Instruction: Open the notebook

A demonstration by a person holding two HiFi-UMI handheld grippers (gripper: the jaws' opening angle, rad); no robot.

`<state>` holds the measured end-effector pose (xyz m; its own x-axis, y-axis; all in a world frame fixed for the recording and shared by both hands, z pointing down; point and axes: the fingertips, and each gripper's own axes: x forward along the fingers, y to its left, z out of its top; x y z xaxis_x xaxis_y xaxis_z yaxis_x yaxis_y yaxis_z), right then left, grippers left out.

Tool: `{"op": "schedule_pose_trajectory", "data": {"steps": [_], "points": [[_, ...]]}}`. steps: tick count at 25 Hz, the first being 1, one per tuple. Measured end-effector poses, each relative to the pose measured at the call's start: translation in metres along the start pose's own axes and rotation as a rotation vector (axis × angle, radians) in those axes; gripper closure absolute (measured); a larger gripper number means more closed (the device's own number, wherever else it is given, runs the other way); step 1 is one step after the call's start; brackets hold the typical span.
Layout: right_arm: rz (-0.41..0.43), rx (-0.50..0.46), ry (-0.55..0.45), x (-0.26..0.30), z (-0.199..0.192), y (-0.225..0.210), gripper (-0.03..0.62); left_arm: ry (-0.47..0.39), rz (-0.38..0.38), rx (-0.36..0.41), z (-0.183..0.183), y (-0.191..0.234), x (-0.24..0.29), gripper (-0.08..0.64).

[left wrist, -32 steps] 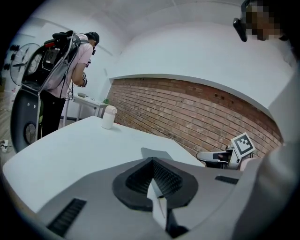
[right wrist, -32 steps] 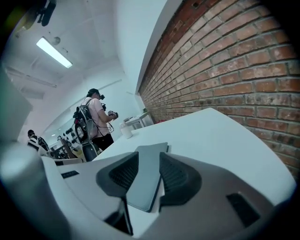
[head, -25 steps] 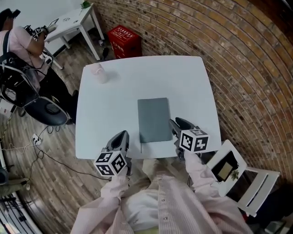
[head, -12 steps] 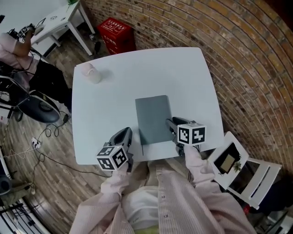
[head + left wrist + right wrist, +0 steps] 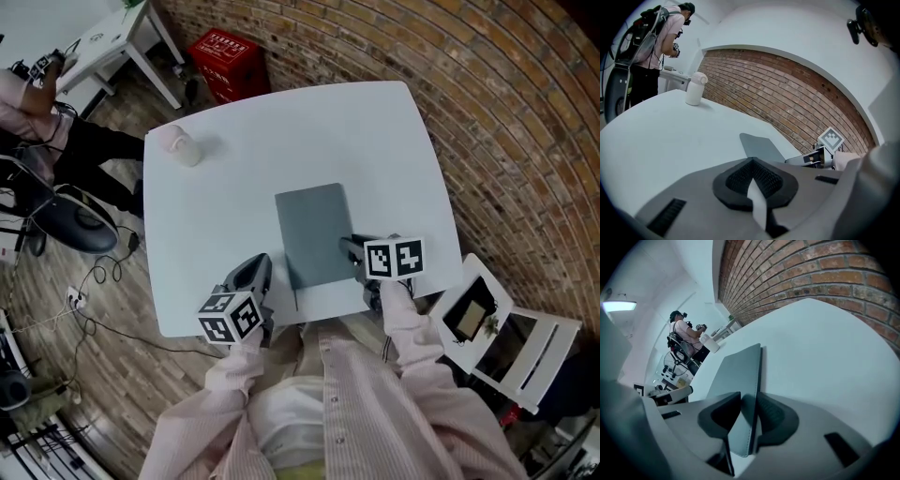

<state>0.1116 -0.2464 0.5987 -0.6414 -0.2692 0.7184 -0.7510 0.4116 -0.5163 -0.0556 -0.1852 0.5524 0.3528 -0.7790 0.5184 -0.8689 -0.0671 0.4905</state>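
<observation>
Starting at the upper left of the head view, the white canister [image 5: 178,145] stands well apart from the work and seems in no danger. Lower left of centre, the left gripper [image 5: 253,272] hangs over the table [image 5: 375,131] just beside the notebook [image 5: 314,234], its jaws together on nothing, so nothing pins the book down. The closed grey notebook lies flat mid-frame, its near end close to the table's lower edge. At its lower right, the right gripper [image 5: 352,248] has the book's edge between fairly wide jaws that have just been closing and do not yet press on it. If they catch every page rather than the cover alone, the whole book would likely lift or slide toward that edge instead of opening.
</observation>
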Motion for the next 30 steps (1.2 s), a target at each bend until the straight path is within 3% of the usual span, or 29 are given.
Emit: {"op": "schedule_pose_trajectory", "data": {"steps": [10, 18, 30], "points": [[0.032, 0.070, -0.003, -0.002, 0.003, -0.003, 0.540, 0.020, -0.018, 0.006, -0.003, 0.001, -0.001, 0.569], [0.105, 0.136, -0.020, -0.013, 0.008, 0.004, 0.557, -0.044, 0.013, 0.015, 0.009, 0.003, -0.006, 0.569], [0.129, 0.132, -0.069, -0.033, 0.022, 0.034, 0.563, -0.102, 0.014, 0.016, 0.028, 0.018, -0.019, 0.569]]}}
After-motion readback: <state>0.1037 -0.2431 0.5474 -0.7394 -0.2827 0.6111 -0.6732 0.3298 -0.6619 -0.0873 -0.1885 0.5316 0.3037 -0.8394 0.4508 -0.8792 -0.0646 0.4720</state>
